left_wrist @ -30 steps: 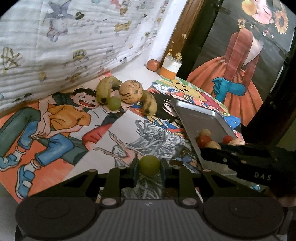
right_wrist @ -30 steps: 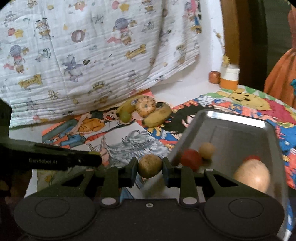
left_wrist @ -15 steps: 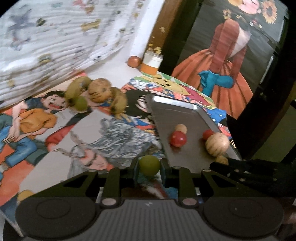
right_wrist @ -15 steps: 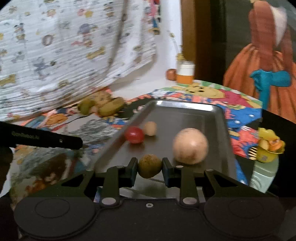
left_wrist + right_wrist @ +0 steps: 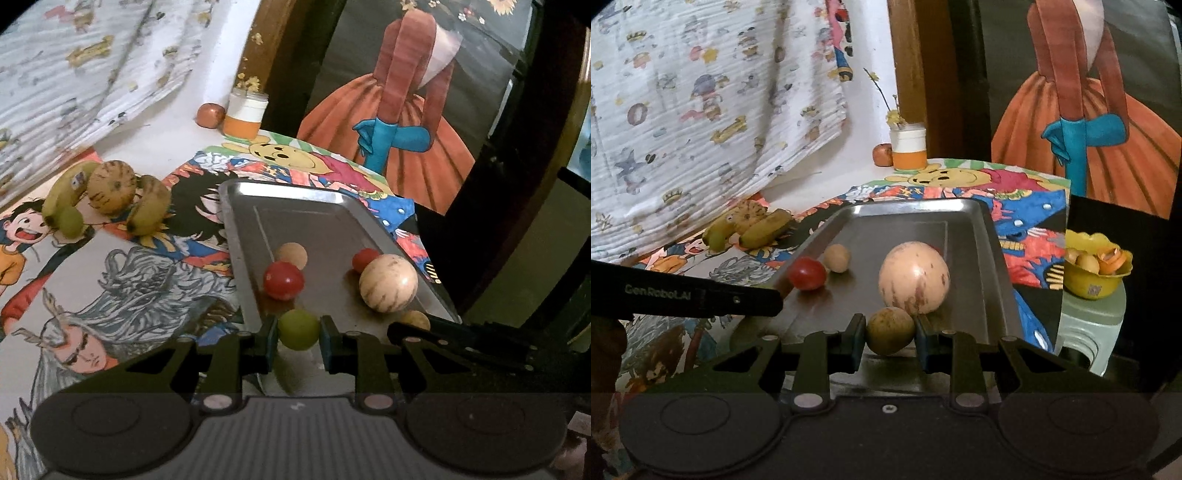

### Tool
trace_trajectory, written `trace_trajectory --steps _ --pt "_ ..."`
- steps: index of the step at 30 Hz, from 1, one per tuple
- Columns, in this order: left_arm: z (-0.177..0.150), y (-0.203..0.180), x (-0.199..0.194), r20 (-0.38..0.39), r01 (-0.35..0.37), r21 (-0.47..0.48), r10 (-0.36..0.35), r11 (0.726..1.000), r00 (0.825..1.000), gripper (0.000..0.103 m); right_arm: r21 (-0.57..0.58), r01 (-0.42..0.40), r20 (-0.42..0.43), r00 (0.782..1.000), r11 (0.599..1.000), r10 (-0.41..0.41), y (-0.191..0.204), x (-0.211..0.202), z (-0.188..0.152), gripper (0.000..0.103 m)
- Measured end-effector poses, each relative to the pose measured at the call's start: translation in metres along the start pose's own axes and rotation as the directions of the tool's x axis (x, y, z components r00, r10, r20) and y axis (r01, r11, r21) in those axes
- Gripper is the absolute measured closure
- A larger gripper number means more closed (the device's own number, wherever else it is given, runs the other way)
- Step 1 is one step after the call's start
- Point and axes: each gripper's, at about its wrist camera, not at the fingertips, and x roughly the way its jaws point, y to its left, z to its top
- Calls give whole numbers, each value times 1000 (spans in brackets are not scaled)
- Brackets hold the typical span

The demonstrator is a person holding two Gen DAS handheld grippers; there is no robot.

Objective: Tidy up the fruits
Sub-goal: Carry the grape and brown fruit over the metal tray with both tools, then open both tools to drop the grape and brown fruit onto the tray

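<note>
1. Left wrist view: a green lime (image 5: pixel 298 329) is clamped in the left claw (image 5: pixel 298 338) over the steel tray (image 5: pixel 280 192), apparently for release beside the tomato (image 5: pixel 283 280).
2. Right wrist view: a brownish-green fruit (image 5: pixel 890 331) is clenched by the right claw (image 5: pixel 890 339) above the tray's near end, beside the pale melon (image 5: pixel 914 282).

A white jar with an orange band (image 5: pixel 908 149) stood at about twelve o'clock on the table, against a brown wooden post (image 5: pixel 908 74). A cartoon-printed white cloth (image 5: pixel 701 110) hung across the ten o'clock side, and bright cartoon drawings (image 5: pixel 122 295) covered the tabletop. At two o'clock leaned a painting of a figure in an orange dress (image 5: pixel 1089 129), and at three o'clock a yellow bowl of peels (image 5: pixel 1097 273) sat on a pale plastic stool (image 5: pixel 1089 332).
</note>
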Motion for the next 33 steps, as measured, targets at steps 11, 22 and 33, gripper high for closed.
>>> trace_trajectory --steps 11,22,33 --pt "-2 -4 14 -23 3 14 -2 1000 1000 77 10 17 12 1000 1000 -17 1 2 -4 72" --pt "-3 -3 14 -20 9 15 -9 1000 1000 76 6 35 17 999 999 -35 3 -1 -4 71" --pt "-2 -2 -12 51 8 15 -9 1000 999 64 0 51 60 997 999 -51 13 -22 1 53"
